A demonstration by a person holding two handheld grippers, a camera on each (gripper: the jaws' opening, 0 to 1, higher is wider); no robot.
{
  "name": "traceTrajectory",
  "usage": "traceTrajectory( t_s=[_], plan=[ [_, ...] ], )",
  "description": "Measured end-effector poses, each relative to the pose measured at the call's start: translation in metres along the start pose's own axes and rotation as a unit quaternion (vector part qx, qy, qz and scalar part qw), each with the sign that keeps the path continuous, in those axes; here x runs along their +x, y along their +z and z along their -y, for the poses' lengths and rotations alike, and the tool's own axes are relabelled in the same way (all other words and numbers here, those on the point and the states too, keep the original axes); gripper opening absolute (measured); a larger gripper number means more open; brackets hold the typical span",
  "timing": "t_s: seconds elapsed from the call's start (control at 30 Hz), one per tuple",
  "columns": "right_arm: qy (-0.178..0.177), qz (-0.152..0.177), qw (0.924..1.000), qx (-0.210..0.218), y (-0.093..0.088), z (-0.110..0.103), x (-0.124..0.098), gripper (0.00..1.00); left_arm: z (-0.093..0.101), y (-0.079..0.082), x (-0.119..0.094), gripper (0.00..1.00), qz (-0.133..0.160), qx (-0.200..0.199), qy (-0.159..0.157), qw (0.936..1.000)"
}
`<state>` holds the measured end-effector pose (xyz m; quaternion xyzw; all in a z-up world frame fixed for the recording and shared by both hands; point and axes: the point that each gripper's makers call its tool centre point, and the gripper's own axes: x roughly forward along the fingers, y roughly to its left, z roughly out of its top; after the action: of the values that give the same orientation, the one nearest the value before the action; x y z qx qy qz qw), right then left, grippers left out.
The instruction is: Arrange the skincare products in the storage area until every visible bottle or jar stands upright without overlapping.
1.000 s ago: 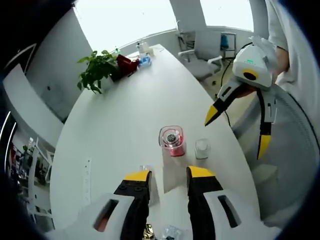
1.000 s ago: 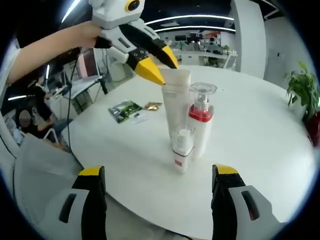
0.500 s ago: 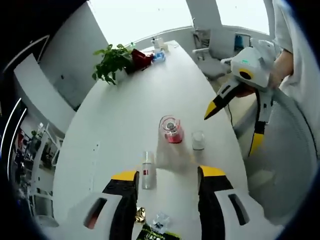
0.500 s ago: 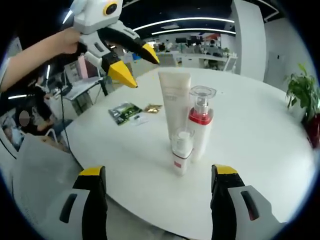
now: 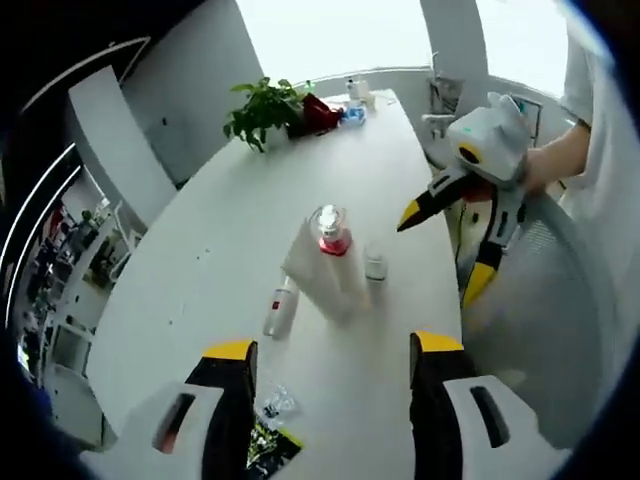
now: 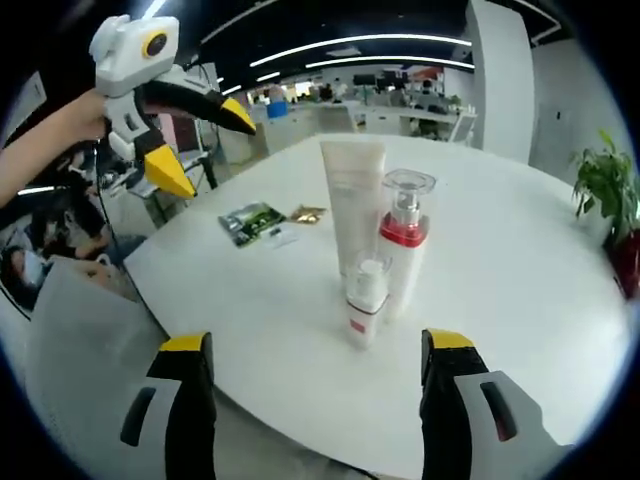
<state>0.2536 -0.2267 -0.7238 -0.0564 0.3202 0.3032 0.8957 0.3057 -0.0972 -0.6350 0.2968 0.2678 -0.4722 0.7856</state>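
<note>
Nearby sachets (image 6: 254,220), plant (image 6: 604,178) flank upright bottles (image 6: 402,240); left claw (image 5: 334,352), right claw (image 6: 312,348) gape, empty

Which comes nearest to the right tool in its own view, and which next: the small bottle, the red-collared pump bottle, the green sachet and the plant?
1. Small bottle, front centre, upright.
2. Red-collared pump bottle, just behind.
3. Green sachet, flat, farther left.
4. Plant, far right.
</note>
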Motion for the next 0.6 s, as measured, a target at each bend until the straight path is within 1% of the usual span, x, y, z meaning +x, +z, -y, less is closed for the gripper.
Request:
traceTrajectory(
  t_s=[0.1, 0.2, 0.27, 0.37, 0.43, 0.5, 0.6],
  plan=[
    [-0.005, -0.005, 1.0, 0.0, -0.002, 0.001, 0.0, 0.85, 0.002, -0.01, -0.007, 0.65, 0.005, -0.026, 0.009, 0.9996],
    [-0.006, -0.008, 0.9999, 0.0, -0.004, 0.001, 0.001, 0.85, 0.006, -0.022, -0.015, 0.64, 0.013, -0.058, 0.019, 0.9981],
    [-0.007, -0.008, 0.9999, 0.0, -0.004, 0.002, 0.0, 0.85, 0.013, -0.027, -0.019, 0.65, 0.02, -0.077, 0.02, 0.9966],
    [-0.009, -0.011, 0.9999, -0.001, -0.005, 0.004, 0.001, 0.85, 0.017, -0.039, -0.024, 0.67, 0.018, -0.095, 0.026, 0.995],
    [-0.01, -0.012, 0.9999, 0.0, -0.005, 0.003, 0.0, 0.84, 0.022, -0.044, -0.026, 0.69, 0.016, -0.107, 0.03, 0.9937],
    [-0.009, -0.015, 0.9998, -0.001, -0.006, 0.002, 0.0, 0.84, 0.026, -0.052, -0.029, 0.69, 0.018, -0.123, 0.029, 0.9918],
    [-0.011, -0.019, 0.9997, -0.005, -0.007, 0.002, 0.0, 0.84, 0.04, -0.057, -0.032, 0.7, 0.023, -0.151, 0.032, 0.9877]
  ],
)
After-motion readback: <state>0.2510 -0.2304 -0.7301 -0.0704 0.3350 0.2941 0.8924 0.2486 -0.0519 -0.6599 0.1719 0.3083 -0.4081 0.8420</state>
